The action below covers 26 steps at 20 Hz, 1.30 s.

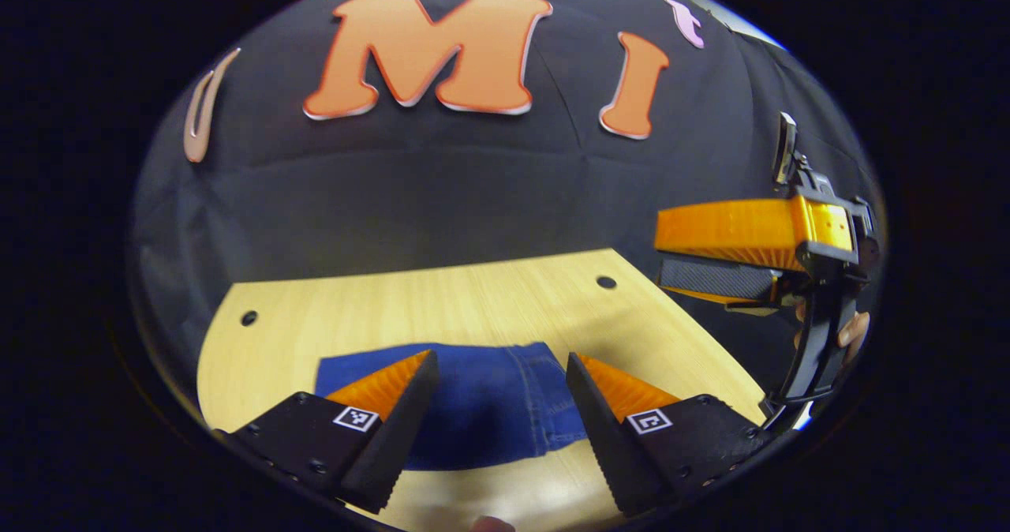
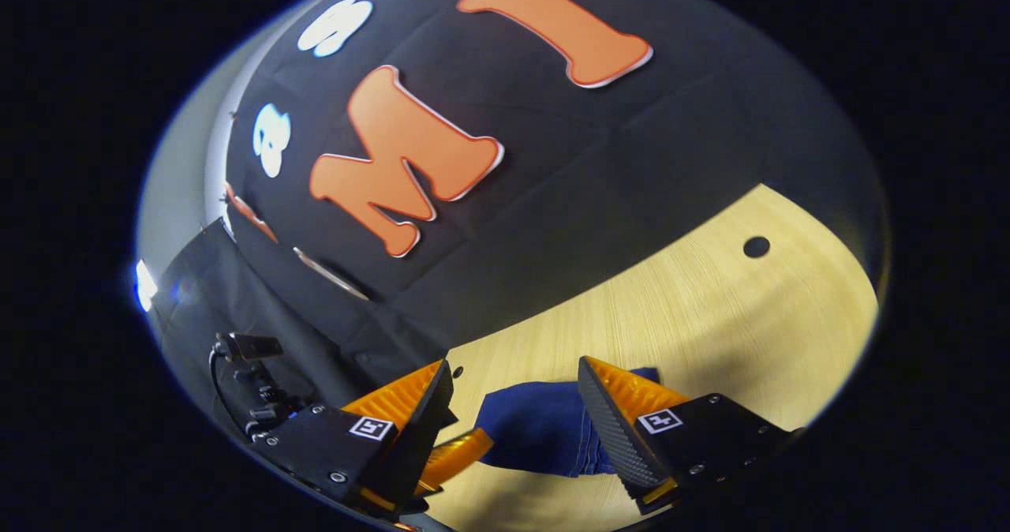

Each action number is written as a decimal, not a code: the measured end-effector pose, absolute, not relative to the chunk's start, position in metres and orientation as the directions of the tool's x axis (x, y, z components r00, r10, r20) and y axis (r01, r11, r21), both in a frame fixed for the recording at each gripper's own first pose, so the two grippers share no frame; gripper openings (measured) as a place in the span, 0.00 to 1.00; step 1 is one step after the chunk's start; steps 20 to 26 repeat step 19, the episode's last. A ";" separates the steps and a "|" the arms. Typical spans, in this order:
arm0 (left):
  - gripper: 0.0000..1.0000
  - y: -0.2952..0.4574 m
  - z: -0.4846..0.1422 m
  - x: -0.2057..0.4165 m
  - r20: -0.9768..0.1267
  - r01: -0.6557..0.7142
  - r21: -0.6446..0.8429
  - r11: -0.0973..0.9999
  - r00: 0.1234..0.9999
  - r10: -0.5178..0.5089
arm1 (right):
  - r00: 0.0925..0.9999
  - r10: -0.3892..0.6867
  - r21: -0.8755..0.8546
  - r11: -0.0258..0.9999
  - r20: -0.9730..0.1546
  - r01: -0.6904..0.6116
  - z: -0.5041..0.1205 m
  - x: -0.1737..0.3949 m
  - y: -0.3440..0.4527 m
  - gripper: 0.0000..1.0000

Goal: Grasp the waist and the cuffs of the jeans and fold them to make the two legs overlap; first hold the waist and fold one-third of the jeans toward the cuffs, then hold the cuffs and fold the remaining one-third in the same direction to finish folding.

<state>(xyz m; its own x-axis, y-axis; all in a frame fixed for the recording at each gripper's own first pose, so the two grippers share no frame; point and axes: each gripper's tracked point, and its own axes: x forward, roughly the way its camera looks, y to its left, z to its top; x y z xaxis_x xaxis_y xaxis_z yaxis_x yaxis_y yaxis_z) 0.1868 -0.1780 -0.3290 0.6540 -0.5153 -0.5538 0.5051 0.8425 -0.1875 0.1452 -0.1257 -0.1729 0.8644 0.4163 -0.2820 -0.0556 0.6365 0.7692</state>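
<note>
A folded pair of blue jeans point(image 1: 489, 406) lies flat on a pale wooden table point(image 1: 473, 295), forming a compact rectangle. In the left gripper view, the left gripper point(image 1: 499, 406) hangs above the jeans with its two fingers spread wide apart, holding nothing; the denim shows in the gap between them, toward six o'clock. At three o'clock in this view, the right gripper point(image 1: 714, 260) is raised off the table, held by a person's hand point(image 1: 848, 331), its fingers close together with nothing visibly between them. In the right gripper view, the right gripper point(image 2: 517, 413) has its fingers apart and empty, with the jeans point(image 2: 544, 429) on the table point(image 2: 710, 319) at six o'clock.
</note>
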 end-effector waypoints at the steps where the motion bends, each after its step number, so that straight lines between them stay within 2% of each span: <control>1: 0.98 -0.165 -0.322 0.192 -0.523 0.485 -0.159 0.860 0.698 -0.490 | 0.866 0.431 0.771 0.630 -0.254 -0.087 -0.160 0.141 -0.121 0.97; 4: 0.98 -0.122 -0.298 0.201 -0.416 0.420 -0.067 0.905 0.813 -0.408 | 0.903 0.391 0.736 0.662 -0.176 -0.143 -0.124 0.142 -0.120 0.96; 7: 0.98 -0.087 -0.290 0.196 -0.324 0.354 -0.018 0.935 0.883 -0.341 | 0.934 0.349 0.674 0.708 -0.076 -0.210 -0.084 0.140 -0.121 0.97; 11: 0.97 -0.061 -0.267 0.165 -0.224 0.276 0.009 0.961 0.937 -0.267 | 0.967 0.255 0.523 0.823 0.011 -0.223 -0.049 0.133 -0.126 0.96; 16: 0.97 -0.030 -0.257 0.161 -0.189 0.256 0.013 0.967 0.950 -0.249 | 0.972 0.168 0.301 0.930 0.161 -0.211 0.002 0.103 -0.116 0.96; 18: 0.97 -0.024 -0.253 0.159 -0.177 0.268 0.009 0.963 0.949 -0.262 | 0.982 0.122 0.312 0.936 0.143 -0.162 0.001 0.097 -0.114 0.96; 19: 0.97 -0.017 -0.250 0.158 -0.163 0.270 0.014 0.963 0.951 -0.264 | 0.988 0.107 0.330 0.934 0.109 -0.138 -0.004 0.097 -0.108 0.88; 26: 0.97 -0.017 -0.250 0.158 -0.163 0.270 0.014 0.963 0.951 -0.264 | 0.988 0.107 0.330 0.934 0.109 -0.138 -0.004 0.097 -0.108 0.88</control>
